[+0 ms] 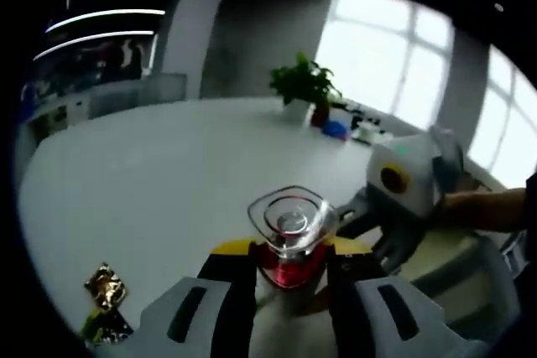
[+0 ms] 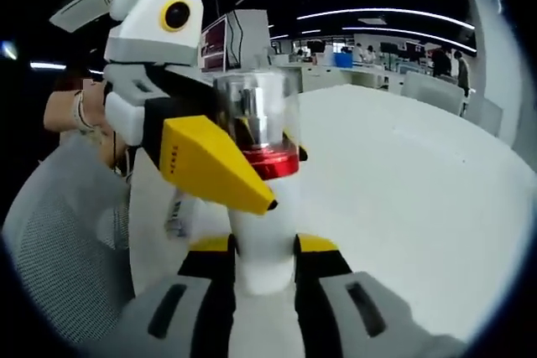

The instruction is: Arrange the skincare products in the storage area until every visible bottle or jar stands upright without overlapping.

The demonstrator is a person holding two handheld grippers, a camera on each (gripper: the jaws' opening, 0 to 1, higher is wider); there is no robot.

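We see one bottle held upright above the white surface, its long axis running straight up and its cap end pointing at the ceiling. It has a white body, a red metallic collar and a clear plastic cap over a silver pump head. In the right gripper view, the right gripper has its fingers closed on the white lower body, while the left gripper comes in from the left with its yellow-tipped fingers pressed at the collar, just under the cap. In the left gripper view we look down the bottle's axis onto the cap — a rounded, clear shape with the silver head in its middle and the red collar below it — sitting between the left gripper and its black, yellow-edged fingers, which hold it. The right gripper shows just to the right of the bottle there, with a person's hand behind it. We count one bottle and two grippers. Near the left edge of the surface lie two crinkled foil packets; at the far side stands one potted plant.
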